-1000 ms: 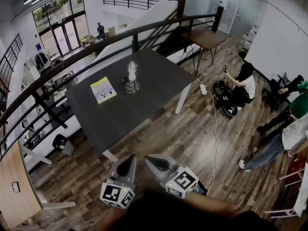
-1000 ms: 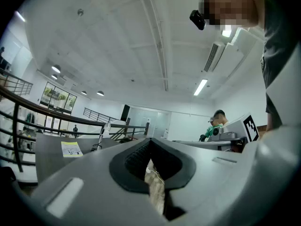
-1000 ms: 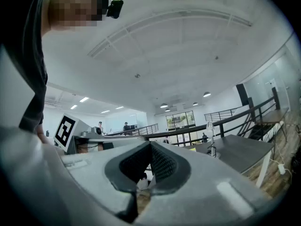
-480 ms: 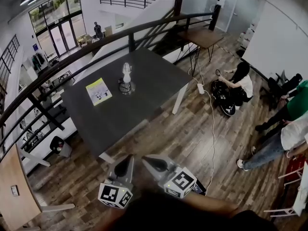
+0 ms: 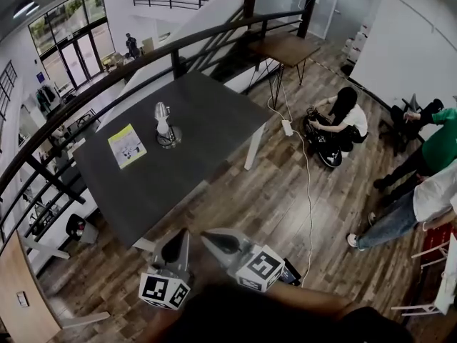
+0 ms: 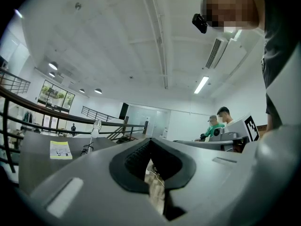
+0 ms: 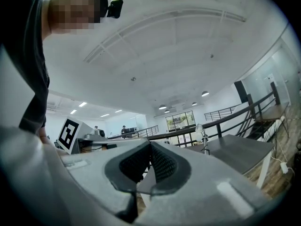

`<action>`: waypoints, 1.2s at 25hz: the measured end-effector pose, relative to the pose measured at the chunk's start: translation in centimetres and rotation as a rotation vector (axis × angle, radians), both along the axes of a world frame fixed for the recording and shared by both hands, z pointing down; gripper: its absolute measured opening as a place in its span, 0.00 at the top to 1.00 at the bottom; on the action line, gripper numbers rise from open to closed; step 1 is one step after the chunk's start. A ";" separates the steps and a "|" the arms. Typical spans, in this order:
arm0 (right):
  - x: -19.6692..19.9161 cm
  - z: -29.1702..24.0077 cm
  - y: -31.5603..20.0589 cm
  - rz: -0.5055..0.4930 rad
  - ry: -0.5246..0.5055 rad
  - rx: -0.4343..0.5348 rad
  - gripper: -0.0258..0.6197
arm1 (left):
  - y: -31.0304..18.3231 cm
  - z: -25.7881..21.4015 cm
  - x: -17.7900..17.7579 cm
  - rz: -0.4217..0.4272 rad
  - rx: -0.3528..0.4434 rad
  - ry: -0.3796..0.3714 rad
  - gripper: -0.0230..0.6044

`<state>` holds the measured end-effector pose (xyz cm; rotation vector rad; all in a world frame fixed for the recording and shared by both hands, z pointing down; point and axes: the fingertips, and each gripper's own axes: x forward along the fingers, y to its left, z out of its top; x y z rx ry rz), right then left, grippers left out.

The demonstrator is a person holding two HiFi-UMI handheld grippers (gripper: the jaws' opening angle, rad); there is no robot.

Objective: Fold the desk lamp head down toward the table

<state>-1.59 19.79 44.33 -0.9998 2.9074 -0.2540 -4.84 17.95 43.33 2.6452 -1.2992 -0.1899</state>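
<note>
Desk lamp point(image 5: 164, 123) stands with its head up, left of centre in the upper half of the head view, on the dark table point(image 5: 207, 113), just right of a yellow booklet point(image 5: 126, 146). Low in the frame, over the wood floor point(image 5: 285, 191) and well apart from the lamp, the left gripper point(image 5: 178, 239) and right gripper point(image 5: 211, 239) point toward the table. Both have their jaws pressed together with nothing between them (each gripper's own view confirms it).
</note>
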 end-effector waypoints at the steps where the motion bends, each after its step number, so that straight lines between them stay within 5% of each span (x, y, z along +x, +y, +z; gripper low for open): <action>1: 0.8 0.1 -0.9 0.003 0.001 0.002 0.96 | -0.9 -0.1 0.8 0.002 0.004 -0.003 0.96; 16: 13.3 -1.8 -11.9 0.002 -0.043 0.009 0.96 | -10.7 -1.0 13.5 0.001 0.018 -0.023 0.96; 30: 12.5 -1.8 -19.4 0.006 -0.042 0.007 0.96 | -18.9 -1.4 12.6 0.010 0.023 -0.005 0.96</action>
